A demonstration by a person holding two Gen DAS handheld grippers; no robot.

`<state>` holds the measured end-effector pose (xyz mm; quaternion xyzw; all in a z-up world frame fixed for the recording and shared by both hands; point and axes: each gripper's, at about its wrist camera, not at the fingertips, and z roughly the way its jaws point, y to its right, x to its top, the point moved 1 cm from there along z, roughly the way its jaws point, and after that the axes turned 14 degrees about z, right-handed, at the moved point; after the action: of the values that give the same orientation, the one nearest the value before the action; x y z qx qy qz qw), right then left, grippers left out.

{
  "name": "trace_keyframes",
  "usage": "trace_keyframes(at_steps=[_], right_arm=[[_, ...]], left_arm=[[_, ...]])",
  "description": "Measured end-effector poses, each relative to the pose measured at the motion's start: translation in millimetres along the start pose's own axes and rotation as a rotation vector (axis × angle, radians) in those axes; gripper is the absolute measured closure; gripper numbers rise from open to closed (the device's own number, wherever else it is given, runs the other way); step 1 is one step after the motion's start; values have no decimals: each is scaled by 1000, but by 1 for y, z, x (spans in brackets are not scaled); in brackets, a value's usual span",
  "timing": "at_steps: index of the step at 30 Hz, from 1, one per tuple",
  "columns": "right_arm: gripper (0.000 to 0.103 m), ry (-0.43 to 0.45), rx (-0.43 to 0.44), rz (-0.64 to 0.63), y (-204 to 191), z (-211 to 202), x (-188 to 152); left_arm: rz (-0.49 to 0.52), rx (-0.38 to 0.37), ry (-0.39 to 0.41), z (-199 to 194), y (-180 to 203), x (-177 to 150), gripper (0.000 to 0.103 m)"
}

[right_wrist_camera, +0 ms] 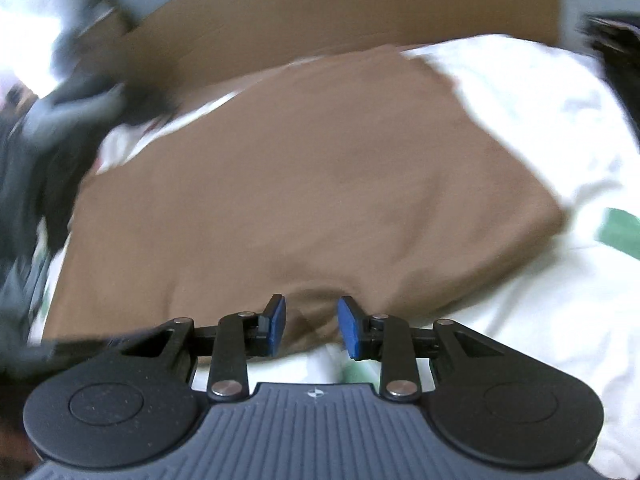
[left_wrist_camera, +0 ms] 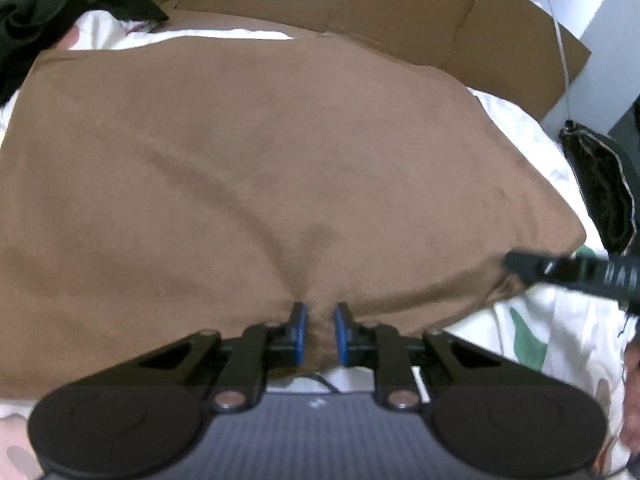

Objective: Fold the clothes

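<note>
Pinching the near edge of the brown cloth (left_wrist_camera: 256, 168) on the bed (left_wrist_camera: 540, 332), the left claw (left_wrist_camera: 320, 334) is nearly closed on a fold. The right claw (right_wrist_camera: 311, 326) stands wider around the same edge, its grip unclear. Seemingly a fold is underway; next, both must lift together.

Two wrist fisheyes — low, close, facing forward over one shared brown garment (left_wrist_camera: 280, 160) toward the cardboard (left_wrist_camera: 400, 12).

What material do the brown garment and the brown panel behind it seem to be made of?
The brown garment looks like soft, matte knit cloth, perhaps cotton: it creases gently and puckers between the left tongs. The brown panel looks like corrugated cardboard: stiff, flat, with straight fold lines and cut edges.
</note>
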<state>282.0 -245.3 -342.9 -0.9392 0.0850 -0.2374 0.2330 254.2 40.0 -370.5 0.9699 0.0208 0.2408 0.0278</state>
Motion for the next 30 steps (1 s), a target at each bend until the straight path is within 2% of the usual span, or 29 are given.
trace_keyframes(at_steps=[3,7,10,12,14,16,18,22,25,30], right_arm=[[66,55,-25,58,26,-7,19],[66,124,-66,122,59,-14,41],[68,133,-112,142,83,-15,45],[73,140,-119,159,94,-17,45],[72,160,-141,178,99,-24,46],[71,166,-122,227,107,-33,46],[70,160,-81,292,113,-40,45],[60,125,21,437,127,-46,38],[60,100,69,537,133,-43,33],[60,67,106,622,143,-28,27]], left_arm=[[-37,-12,-8,-3,-7,0,86],[-52,9,-14,-9,-15,-5,88],[-66,30,-15,-16,-22,-10,88],[-75,50,-16,-21,-28,-13,88],[-114,76,-4,-29,-36,-18,88],[-163,101,14,-39,-46,-24,82],[-205,120,25,-48,-55,-31,82],[-333,141,29,-72,-84,-54,81],[-451,147,46,-84,-103,-71,77],[-635,162,74,-101,-127,-95,71]])
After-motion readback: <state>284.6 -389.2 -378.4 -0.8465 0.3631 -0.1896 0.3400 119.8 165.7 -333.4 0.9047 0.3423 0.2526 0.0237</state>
